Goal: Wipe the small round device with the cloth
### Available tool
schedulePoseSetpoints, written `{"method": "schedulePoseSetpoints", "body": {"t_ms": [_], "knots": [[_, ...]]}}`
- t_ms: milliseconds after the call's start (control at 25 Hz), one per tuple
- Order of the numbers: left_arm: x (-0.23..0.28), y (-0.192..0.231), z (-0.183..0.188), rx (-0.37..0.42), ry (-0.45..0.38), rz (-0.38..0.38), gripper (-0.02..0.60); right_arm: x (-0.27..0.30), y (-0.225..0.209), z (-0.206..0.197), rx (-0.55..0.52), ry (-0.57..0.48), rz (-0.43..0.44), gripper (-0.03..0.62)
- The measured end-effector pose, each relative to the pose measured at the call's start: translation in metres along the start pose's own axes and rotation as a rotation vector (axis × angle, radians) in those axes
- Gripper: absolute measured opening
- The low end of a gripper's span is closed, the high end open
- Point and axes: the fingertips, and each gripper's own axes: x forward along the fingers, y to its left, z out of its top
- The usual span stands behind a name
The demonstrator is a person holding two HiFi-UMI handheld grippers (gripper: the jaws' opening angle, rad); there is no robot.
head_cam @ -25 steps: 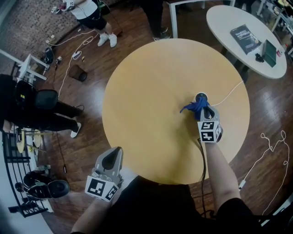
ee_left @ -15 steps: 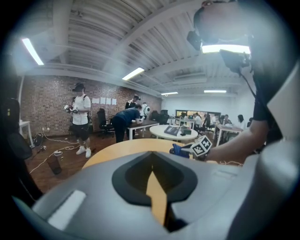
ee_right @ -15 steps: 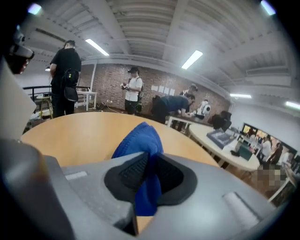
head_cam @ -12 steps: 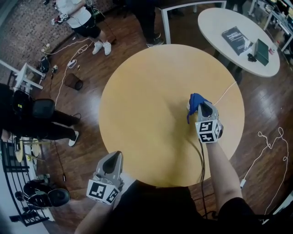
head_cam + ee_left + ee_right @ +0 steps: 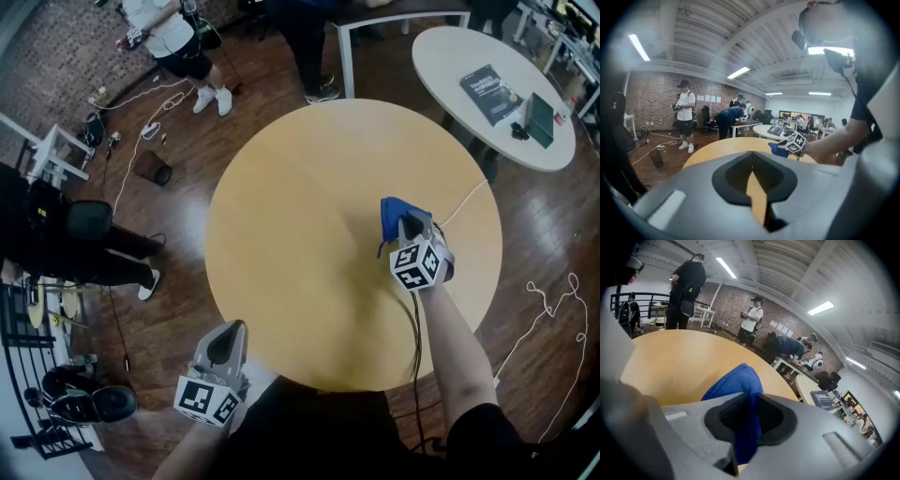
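Note:
My right gripper (image 5: 410, 226) hangs over the right side of the round wooden table (image 5: 300, 216), shut on a blue cloth (image 5: 393, 210). The cloth bunches up beyond the jaws (image 5: 736, 380) and is pinched between them. The small round device is out of sight, hidden behind the cloth and gripper. A white cable (image 5: 466, 199) runs across the table toward that spot. My left gripper (image 5: 228, 331) hovers at the table's near edge, its jaws together with nothing in them (image 5: 752, 174). From the left gripper view, the right gripper's marker cube (image 5: 794, 142) and the cloth (image 5: 778, 149) show across the table.
A white oval table (image 5: 450, 56) stands at the upper right with a dark book (image 5: 490, 89) and a green item (image 5: 541, 117). Several people stand around on the wooden floor. Loose cables lie on the floor at right (image 5: 553, 309) and upper left.
My right gripper has rolled and lifted the cloth up off the table. The round device, seen just beyond the cloth a second ago, is now hidden. The left gripper has stayed in place.

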Motion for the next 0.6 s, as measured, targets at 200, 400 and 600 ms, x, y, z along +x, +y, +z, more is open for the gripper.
{"method": "schedulePoseSetpoints", "body": {"t_ms": [200,400,600], "knots": [[-0.003,0.004,0.0,-0.005,0.001,0.01,0.005,0.004,0.018,0.008,-0.053,-0.017,0.025,0.049],[-0.005,0.002,-0.001,-0.007,0.011,0.009,0.005,0.016,0.048,0.004,-0.067,0.005,0.114,0.048],[-0.01,0.007,-0.004,-0.009,0.018,0.023,0.005,0.024,0.08,-0.015,-0.052,0.056,0.177,0.048]]}}
